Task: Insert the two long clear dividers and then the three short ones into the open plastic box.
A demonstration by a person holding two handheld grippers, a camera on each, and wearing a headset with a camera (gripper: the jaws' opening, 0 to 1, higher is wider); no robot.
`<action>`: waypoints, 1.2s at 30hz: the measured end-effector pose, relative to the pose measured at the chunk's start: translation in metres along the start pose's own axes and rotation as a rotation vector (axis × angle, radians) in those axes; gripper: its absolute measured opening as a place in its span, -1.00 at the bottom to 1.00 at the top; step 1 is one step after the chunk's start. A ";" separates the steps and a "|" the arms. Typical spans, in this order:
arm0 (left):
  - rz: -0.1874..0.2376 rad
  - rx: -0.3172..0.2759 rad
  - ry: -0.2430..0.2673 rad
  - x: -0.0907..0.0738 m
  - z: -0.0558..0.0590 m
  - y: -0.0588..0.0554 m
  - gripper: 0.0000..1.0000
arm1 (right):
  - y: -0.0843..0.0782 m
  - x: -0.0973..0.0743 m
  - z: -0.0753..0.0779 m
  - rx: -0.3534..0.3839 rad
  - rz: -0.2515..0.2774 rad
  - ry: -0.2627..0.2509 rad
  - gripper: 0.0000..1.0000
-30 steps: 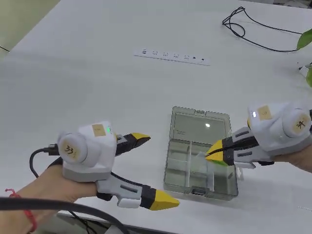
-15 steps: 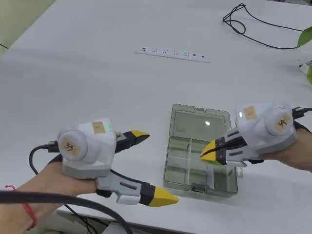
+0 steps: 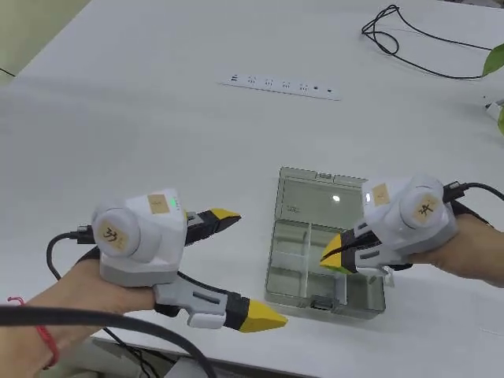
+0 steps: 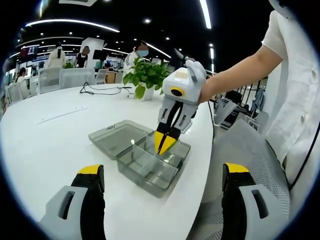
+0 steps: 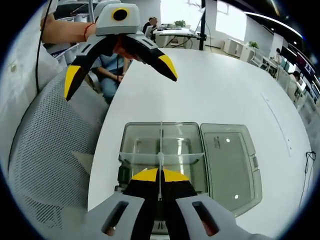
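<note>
The clear grey plastic box [image 3: 293, 301] lies open near the table's front edge, its lid [image 3: 315, 197] folded back flat. Clear dividers [image 3: 306, 260] stand in its tray. My right gripper [image 3: 331, 257] hovers over the tray's right half, shut on a thin clear divider [image 5: 160, 150] seen edge-on between its yellow tips [image 5: 160, 176]. The box [image 5: 135, 145] lies right below that divider. My left gripper [image 3: 244, 266] is left of the box, open wide and empty. In the left gripper view its jaws [image 4: 162, 172] frame the box [image 4: 145, 172] and the right gripper [image 4: 164, 143].
A white power strip [image 3: 279, 87] lies further back on the white table, with a black cable [image 3: 409, 43] and plant leaves [image 3: 494, 63] at the far right. The table's front edge runs just below the box. A grey mesh chair [image 5: 50, 150] stands beside the table.
My right gripper has moved left and down with the divider, further over the box's tray. The left gripper has stayed where it was, open.
</note>
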State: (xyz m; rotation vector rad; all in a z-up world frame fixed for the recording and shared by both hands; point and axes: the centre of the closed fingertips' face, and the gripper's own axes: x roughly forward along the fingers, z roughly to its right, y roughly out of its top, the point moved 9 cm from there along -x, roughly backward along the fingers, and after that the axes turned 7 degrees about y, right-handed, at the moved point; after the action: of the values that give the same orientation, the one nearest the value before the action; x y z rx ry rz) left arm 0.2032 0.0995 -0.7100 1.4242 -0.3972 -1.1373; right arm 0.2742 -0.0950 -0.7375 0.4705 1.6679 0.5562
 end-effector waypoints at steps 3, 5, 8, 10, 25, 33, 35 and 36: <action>-0.001 -0.001 -0.002 0.000 0.001 0.000 1.00 | -0.001 0.001 0.000 0.000 -0.007 0.001 -0.95; -0.003 0.001 -0.004 0.001 0.001 -0.001 1.00 | 0.000 0.002 0.000 -0.007 -0.010 0.002 -0.95; -0.004 0.000 -0.005 0.001 0.001 -0.001 1.00 | 0.000 0.002 0.000 -0.015 -0.014 0.000 -0.95; -0.005 0.001 -0.006 0.001 0.000 -0.001 1.00 | 0.000 0.003 -0.001 -0.022 -0.019 -0.004 -0.95; -0.011 0.002 -0.002 -0.001 0.000 -0.002 1.00 | -0.001 0.002 -0.001 0.000 -0.004 -0.024 -0.83; -0.008 -0.005 0.003 -0.002 -0.001 -0.002 1.00 | 0.001 -0.013 -0.001 0.046 0.050 -0.048 -0.71; -0.008 -0.005 0.004 -0.002 -0.001 -0.002 1.00 | 0.001 -0.018 -0.001 0.059 0.068 -0.055 -0.67; -0.008 -0.004 0.004 -0.002 -0.001 -0.002 1.00 | 0.001 -0.020 -0.002 0.061 0.072 -0.058 -0.65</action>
State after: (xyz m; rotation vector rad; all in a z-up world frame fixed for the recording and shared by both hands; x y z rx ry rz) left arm 0.2023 0.1023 -0.7112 1.4254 -0.3863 -1.1409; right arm 0.2759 -0.1062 -0.7207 0.5878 1.6208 0.5407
